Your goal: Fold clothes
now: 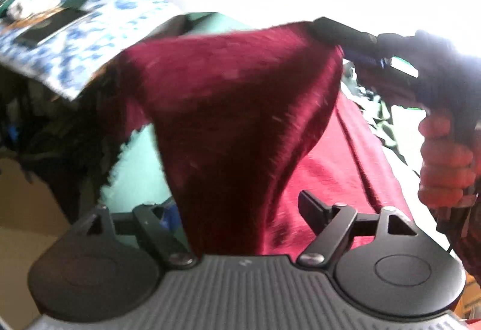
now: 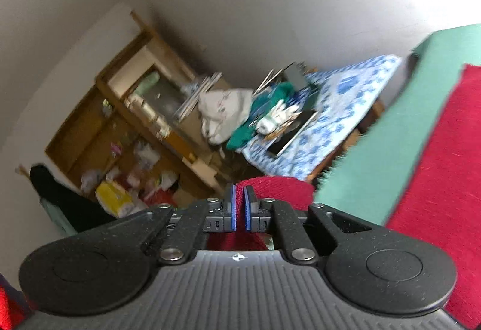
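A dark red garment (image 1: 240,107) hangs lifted above a green-covered surface (image 1: 141,167), blurred by motion. In the left wrist view my left gripper (image 1: 240,209) has its fingers spread wide and the cloth drapes between them, hiding the tips; no grip shows. My right gripper (image 1: 336,32) comes in from the upper right, held by a hand, shut on the cloth's top corner. In the right wrist view the right gripper (image 2: 239,203) has its blue pads nearly together, pinching the red garment (image 2: 276,188), which also lies spread at right (image 2: 442,167).
A table with a blue floral cloth (image 2: 339,116) carries a tablet, cloths and clutter. A wooden shelf unit (image 2: 126,125) full of items stands against the wall. A dark pile (image 1: 60,125) lies left of the green surface (image 2: 390,143). A cardboard box (image 1: 27,203) sits lower left.
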Demonstrator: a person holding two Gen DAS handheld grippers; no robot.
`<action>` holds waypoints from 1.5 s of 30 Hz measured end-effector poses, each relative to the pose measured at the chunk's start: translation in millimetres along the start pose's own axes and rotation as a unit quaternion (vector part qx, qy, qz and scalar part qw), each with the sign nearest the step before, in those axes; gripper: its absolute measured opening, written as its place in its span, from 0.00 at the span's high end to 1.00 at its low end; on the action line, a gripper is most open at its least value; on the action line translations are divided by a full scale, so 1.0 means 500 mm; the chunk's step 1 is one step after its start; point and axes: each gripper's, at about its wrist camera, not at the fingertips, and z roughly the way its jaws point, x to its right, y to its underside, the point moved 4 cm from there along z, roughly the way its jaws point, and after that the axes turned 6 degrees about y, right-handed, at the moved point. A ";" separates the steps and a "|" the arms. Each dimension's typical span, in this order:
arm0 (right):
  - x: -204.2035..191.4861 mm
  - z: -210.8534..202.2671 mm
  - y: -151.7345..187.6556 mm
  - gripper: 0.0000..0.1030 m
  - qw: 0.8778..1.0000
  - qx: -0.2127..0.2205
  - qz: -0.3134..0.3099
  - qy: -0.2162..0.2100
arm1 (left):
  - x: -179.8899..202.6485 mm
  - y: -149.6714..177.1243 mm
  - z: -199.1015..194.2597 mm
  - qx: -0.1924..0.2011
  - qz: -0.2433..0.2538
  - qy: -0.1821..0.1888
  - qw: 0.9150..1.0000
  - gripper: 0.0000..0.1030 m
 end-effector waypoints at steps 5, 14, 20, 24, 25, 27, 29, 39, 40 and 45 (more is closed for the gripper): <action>0.065 -0.073 0.038 0.94 0.998 0.018 0.046 0.043 | 0.059 -0.013 0.038 -0.021 0.036 0.025 0.999 0.20; 0.167 -0.173 0.095 0.81 0.981 0.039 0.110 0.154 | 0.140 0.022 0.099 -0.070 0.108 0.010 0.992 0.27; 0.074 -0.146 0.016 0.66 0.985 0.042 -0.002 0.168 | 0.145 0.042 0.119 -0.079 0.119 -0.008 0.990 0.27; -0.047 -0.021 -0.018 0.58 0.986 -0.017 -0.128 0.105 | 0.147 0.054 0.118 -0.074 0.119 -0.013 0.990 0.26; -0.070 0.017 -0.019 0.58 0.983 -0.036 -0.155 0.094 | 0.148 0.057 0.117 -0.073 0.120 -0.013 0.990 0.26; -0.100 0.096 -0.011 0.58 0.971 -0.086 -0.206 0.088 | 0.148 0.062 0.115 -0.072 0.123 -0.014 0.990 0.26; -0.108 0.168 0.010 0.58 0.952 -0.149 -0.250 0.094 | 0.150 0.070 0.112 -0.073 0.132 -0.013 0.989 0.25; -0.088 0.260 0.085 0.72 0.900 -0.229 -0.339 0.148 | 0.140 0.086 0.106 -0.080 0.156 -0.007 0.984 0.26; -0.086 0.264 0.083 0.80 0.901 -0.227 -0.337 0.152 | 0.140 0.085 0.107 -0.080 0.158 -0.006 0.984 0.26; -0.071 0.213 0.046 0.97 0.930 -0.167 -0.289 0.157 | 0.141 0.081 0.115 -0.080 0.162 -0.004 0.983 0.26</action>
